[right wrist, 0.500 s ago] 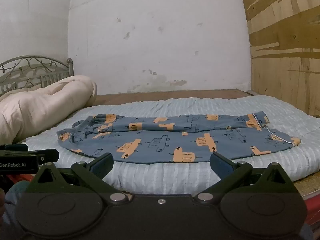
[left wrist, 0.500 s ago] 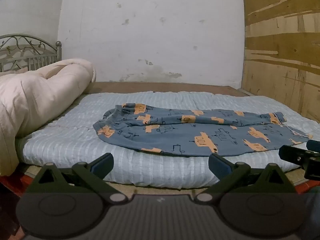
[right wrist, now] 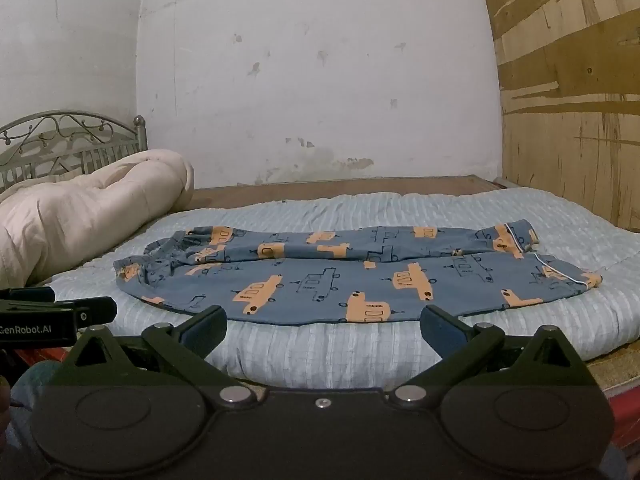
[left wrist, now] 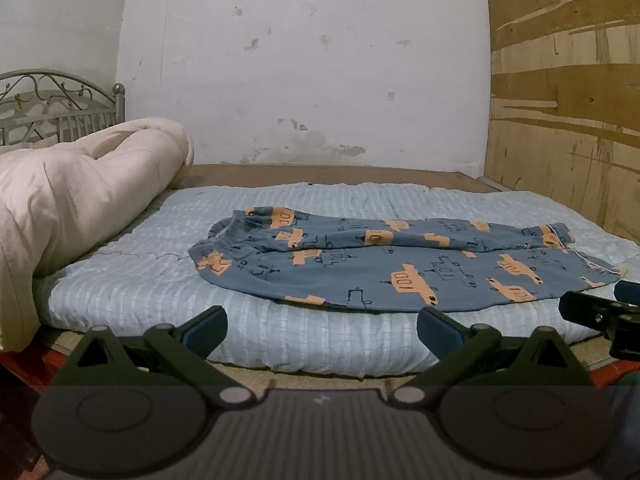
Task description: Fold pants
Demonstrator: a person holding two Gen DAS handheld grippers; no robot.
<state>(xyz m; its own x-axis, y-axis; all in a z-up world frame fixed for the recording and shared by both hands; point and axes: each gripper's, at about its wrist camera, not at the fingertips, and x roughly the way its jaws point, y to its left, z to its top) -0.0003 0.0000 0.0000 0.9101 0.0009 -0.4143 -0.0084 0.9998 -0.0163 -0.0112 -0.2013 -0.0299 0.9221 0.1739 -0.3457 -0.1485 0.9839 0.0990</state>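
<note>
Item: pants [left wrist: 400, 264], blue with orange vehicle print. We find them mid-frame in both views, spread lengthwise on the mattress [left wrist: 140, 276], waistband toward the left, cuffs toward the right. One leg lies partly over the other along the far edge, so we judge a first lengthwise fold is either done or roughly laid; the near edge runs close to the mattress's front rim, within easy reach.

Item: left gripper [left wrist: 322, 326], lower centre of its own view. Fingers spread as wide as they go, nothing between them, apart from the cloth. It sits short of the mattress edge, facing the waistband half, which we read as the end it is meant to take.

Item: right gripper [right wrist: 323, 325], lower centre of its view. Likewise fully spread and empty, facing the cuff half.

Item: quilt [left wrist: 80, 184], cream, bundled at left of frame, pushed aside, we suppose, to free the working surface.

Item: headboard [left wrist: 52, 108], metal scrollwork, upper left.

Item: plywood panel [left wrist: 568, 120], right edge.

Status: folding not yet taken in hand.
</note>
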